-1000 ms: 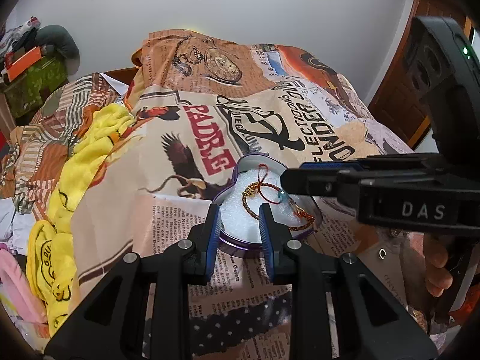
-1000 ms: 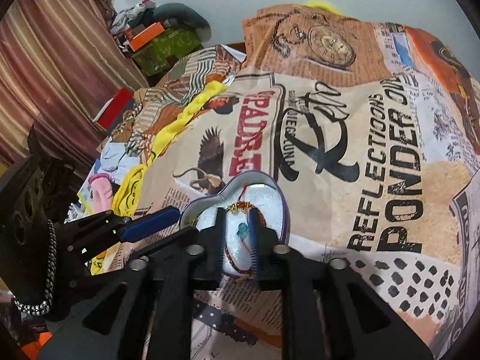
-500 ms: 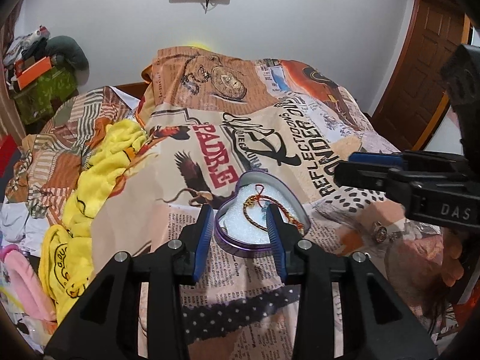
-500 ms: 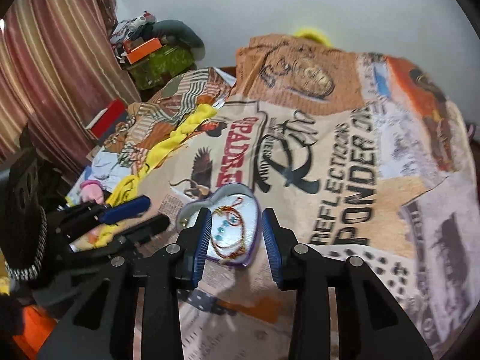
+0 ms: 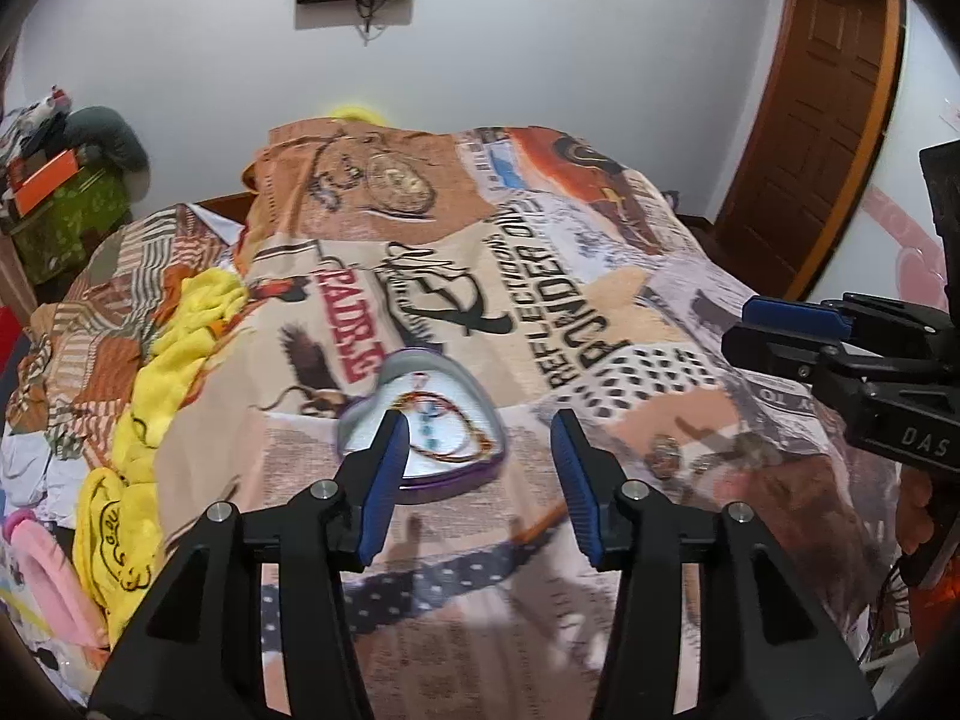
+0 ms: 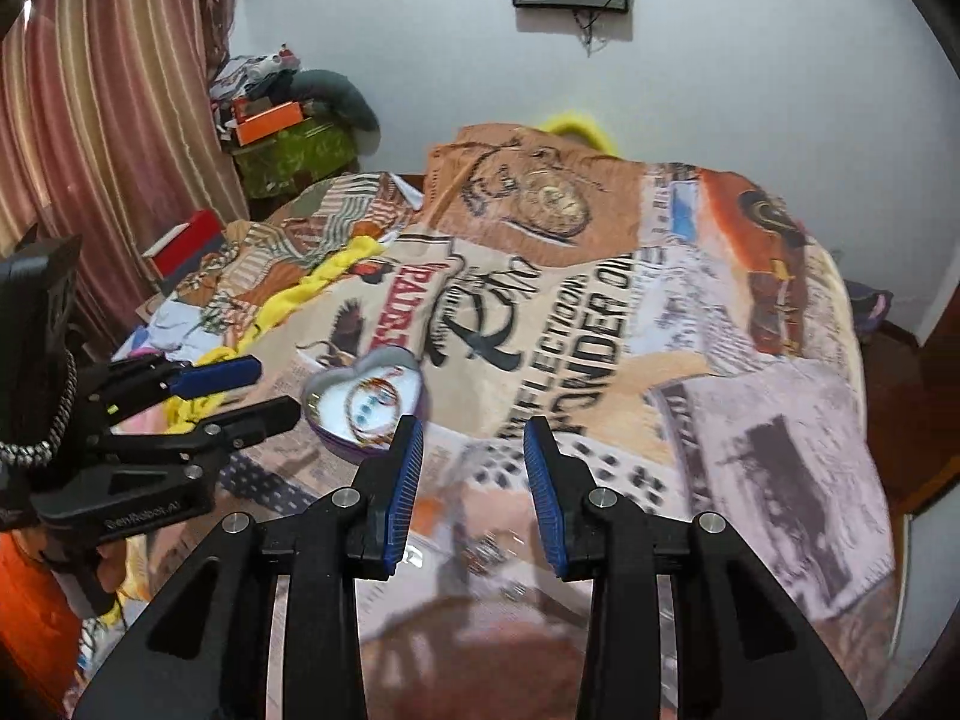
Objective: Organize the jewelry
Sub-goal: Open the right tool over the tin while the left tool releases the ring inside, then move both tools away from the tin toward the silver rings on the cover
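Both grippers have drawn back and up from the heart-shaped purple tin (image 5: pixel 420 420) since a second ago, when the right one was down inside it with the cord bracelet between its fingers. Now the red-and-gold cord bracelet with blue beads (image 5: pixel 441 420) lies loose on the white padding in the tin, touching neither tool.

From where I stand, the left gripper (image 5: pixel 477 474) hangs above the patchwork printed bedspread (image 5: pixel 600 330) with its blue-padded fingers spread wide and nothing between them; the tin sits just past its left finger, at about eleven o'clock from the tips. The right gripper (image 6: pixel 474 480) is likewise wide apart and empty, with the tin at about ten o'clock in its view.

As for progress, I'd judge one piece is put away: the bracelet is in its tin, which has no lid on it, and I see no lid anywhere. More seems left. On the bedspread at about three o'clock from the left gripper lie a few small metallic pieces (image 5: pixel 666 455), perhaps rings or earrings, too blurred to name. They also show as smeared glints (image 6: pixel 486 552) low between the right gripper's fingers. Those likely want gathering next, and the right gripper looks the nearer to them.
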`<act>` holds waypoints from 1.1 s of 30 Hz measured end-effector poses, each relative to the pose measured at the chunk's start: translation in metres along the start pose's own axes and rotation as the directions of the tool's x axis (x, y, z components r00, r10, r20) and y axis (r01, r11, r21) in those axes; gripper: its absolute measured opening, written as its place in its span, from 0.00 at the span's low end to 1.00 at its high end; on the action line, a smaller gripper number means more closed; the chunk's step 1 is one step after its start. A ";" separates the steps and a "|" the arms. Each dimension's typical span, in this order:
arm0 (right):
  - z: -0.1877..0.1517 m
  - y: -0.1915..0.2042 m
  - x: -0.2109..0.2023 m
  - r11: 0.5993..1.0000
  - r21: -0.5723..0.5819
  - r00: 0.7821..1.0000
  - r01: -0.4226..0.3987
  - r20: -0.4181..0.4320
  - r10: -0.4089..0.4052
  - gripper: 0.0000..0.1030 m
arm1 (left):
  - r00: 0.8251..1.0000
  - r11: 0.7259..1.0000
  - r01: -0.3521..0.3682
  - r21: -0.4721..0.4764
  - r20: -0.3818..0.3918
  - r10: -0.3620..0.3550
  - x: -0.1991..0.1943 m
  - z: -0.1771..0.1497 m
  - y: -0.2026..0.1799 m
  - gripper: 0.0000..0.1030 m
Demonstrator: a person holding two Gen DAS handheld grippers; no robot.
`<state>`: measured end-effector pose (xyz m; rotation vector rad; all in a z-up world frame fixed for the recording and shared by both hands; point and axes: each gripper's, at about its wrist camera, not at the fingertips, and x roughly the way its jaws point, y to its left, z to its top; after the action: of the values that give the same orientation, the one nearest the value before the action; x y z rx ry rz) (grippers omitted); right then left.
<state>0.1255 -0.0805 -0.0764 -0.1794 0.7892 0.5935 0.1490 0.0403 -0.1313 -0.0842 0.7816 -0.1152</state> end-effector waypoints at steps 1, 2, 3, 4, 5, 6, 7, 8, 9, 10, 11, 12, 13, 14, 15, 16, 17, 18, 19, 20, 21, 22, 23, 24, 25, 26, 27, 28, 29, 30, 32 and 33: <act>-0.003 -0.003 -0.002 1.000 0.002 1.000 0.005 0.000 -0.005 0.31 | 1.000 1.000 0.006 0.006 -0.002 -0.006 0.001 0.000 -0.005 0.47; -0.006 -0.007 -0.003 1.000 0.007 1.000 0.007 -0.003 -0.007 0.31 | 1.000 1.000 0.013 0.012 -0.006 -0.013 0.002 -0.001 -0.010 0.47; -0.010 -0.010 -0.004 1.000 0.012 1.000 0.009 -0.006 -0.009 0.31 | 1.000 1.000 0.020 0.020 -0.011 -0.020 0.003 -0.002 -0.015 0.47; -0.012 -0.013 -0.005 1.000 0.018 1.000 0.010 -0.011 -0.010 0.31 | 1.000 0.999 0.025 0.025 -0.016 -0.025 0.005 -0.003 -0.020 0.47; -0.016 -0.017 -0.004 1.000 0.026 1.000 0.012 -0.018 -0.012 0.31 | 0.999 0.999 0.034 0.032 -0.025 -0.033 0.007 -0.005 -0.025 0.47; -0.020 -0.020 -0.005 0.999 0.032 1.000 0.014 -0.023 -0.013 0.31 | 0.999 0.999 0.039 0.037 -0.031 -0.038 0.009 -0.006 -0.029 0.47; -0.023 -0.022 -0.005 0.999 0.037 0.999 0.014 -0.030 -0.013 0.31 | 0.998 0.998 0.046 0.043 -0.042 -0.044 0.012 -0.008 -0.033 0.47; -0.028 -0.025 -0.002 0.999 0.044 0.999 0.012 -0.042 -0.011 0.31 | 0.997 0.997 0.053 0.048 -0.054 -0.051 0.015 -0.011 -0.037 0.47; -0.032 -0.027 -0.003 0.999 0.046 0.999 0.013 -0.050 -0.010 0.31 | 0.996 0.997 0.059 0.051 -0.065 -0.056 0.018 -0.013 -0.040 0.47; -0.035 -0.028 -0.002 0.999 0.048 0.998 0.013 -0.059 -0.010 0.31 | 0.995 0.996 0.066 0.056 -0.081 -0.061 0.022 -0.016 -0.043 0.47; -0.040 -0.030 0.001 0.999 0.046 0.998 0.011 -0.070 -0.007 0.31 | 0.994 0.996 0.070 0.058 -0.091 -0.064 0.025 -0.018 -0.045 0.47; -0.044 -0.032 0.000 0.999 0.045 0.997 0.009 -0.075 -0.006 0.31 | 0.992 0.995 0.074 0.061 -0.103 -0.068 0.028 -0.021 -0.048 0.47; -0.047 -0.033 0.002 0.999 0.045 0.996 0.008 -0.084 -0.004 0.31 | 0.991 0.995 0.079 0.063 -0.113 -0.071 0.031 -0.024 -0.050 0.47; -0.051 -0.033 0.004 0.999 0.044 0.995 0.005 -0.097 0.000 0.31 | 0.990 0.995 0.084 0.063 -0.123 -0.075 0.034 -0.027 -0.051 0.47; -0.055 -0.033 0.005 0.999 0.042 0.994 0.001 -0.107 0.004 0.31 | 0.988 0.994 0.088 0.062 -0.129 -0.079 0.037 -0.030 -0.052 0.47; -0.058 -0.033 0.007 0.999 0.038 0.993 -0.006 -0.118 0.010 0.31 | 0.987 0.994 0.093 0.060 -0.137 -0.084 0.039 -0.032 -0.053 0.47; -0.061 -0.032 0.010 0.999 0.030 0.992 -0.011 -0.129 0.015 0.31 | 0.986 0.993 0.097 0.059 -0.144 -0.088 0.041 -0.034 -0.054 0.47; -0.063 -0.030 0.012 1.000 0.021 0.990 -0.013 -0.140 0.016 0.31 | 0.984 0.993 0.103 0.059 -0.152 -0.093 0.044 -0.036 -0.055 0.47; -0.065 -0.029 0.016 1.000 0.011 0.988 -0.018 -0.152 0.019 0.31 | 0.983 0.992 0.108 0.059 -0.157 -0.098 0.045 -0.038 -0.056 0.47; -0.066 -0.027 0.019 1.000 -0.001 0.986 -0.022 -0.166 0.021 0.31 | 0.981 0.992 0.115 0.058 -0.164 -0.104 0.047 -0.039 -0.056 0.47; -0.067 -0.026 0.021 1.000 -0.009 0.985 -0.023 -0.172 0.021 0.31 | 0.980 0.991 0.120 0.057 -0.167 -0.109 0.049 -0.040 -0.057 0.47; -0.068 -0.025 0.024 0.999 -0.018 0.983 -0.028 -0.179 0.024 0.31 | 0.980 0.991 0.123 0.057 -0.166 -0.112 0.050 -0.041 -0.057 0.47; -0.069 -0.023 0.026 0.999 -0.023 0.982 -0.038 -0.186 0.033 0.31 | 0.980 0.990 0.125 0.058 -0.163 -0.114 0.050 -0.041 -0.057 0.45; -0.069 -0.022 0.028 0.999 -0.024 0.981 -0.045 -0.189 0.040 0.31 | 0.979 0.990 0.130 0.057 -0.162 -0.119 0.050 -0.041 -0.057 0.41; -0.069 -0.022 0.029 0.998 -0.026 0.980 -0.053 -0.191 0.047 0.31 | 0.978 0.989 0.141 0.053 -0.163 -0.130 0.050 -0.042 -0.057 0.39; -0.068 -0.021 0.030 0.998 -0.029 0.980 -0.060 -0.191 0.054 0.31 | 0.977 0.988 0.148 0.050 -0.164 -0.138 0.050 -0.042 -0.057 0.36; -0.068 -0.020 0.032 0.998 -0.031 0.980 -0.063 -0.189 0.056 0.31 | 0.975 0.986 0.158 0.047 -0.165 -0.148 0.051 -0.042 -0.057 0.33; -0.067 -0.020 0.033 0.997 -0.035 0.981 -0.064 -0.187 0.056 0.31 | 0.974 0.986 0.162 0.048 -0.167 -0.152 0.052 -0.042 -0.057 0.32; -0.067 -0.019 0.033 0.997 -0.039 0.981 -0.068 -0.186 0.060 0.31 | 0.973 0.984 0.167 0.052 -0.168 -0.157 0.052 -0.043 -0.058 0.31; -0.066 -0.018 0.034 0.996 -0.042 0.980 -0.075 -0.186 0.066 0.31 | 0.973 0.984 0.171 0.057 -0.168 -0.159 0.053 -0.043 -0.059 0.30; -0.065 -0.016 0.037 0.995 -0.048 0.979 -0.087 -0.187 0.076 0.31 | 0.972 0.983 0.174 0.062 -0.169 -0.161 0.055 -0.043 -0.060 0.28; -0.065 -0.014 0.039 0.994 -0.055 0.978 -0.091 -0.193 0.079 0.31 | 0.972 0.982 0.177 0.060 -0.171 -0.164 0.056 -0.043 -0.060 0.26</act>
<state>0.1148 -0.0990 -0.1508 -0.2648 0.9673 0.6898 0.1535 -0.0280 -0.1940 -0.0710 0.9343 -0.3179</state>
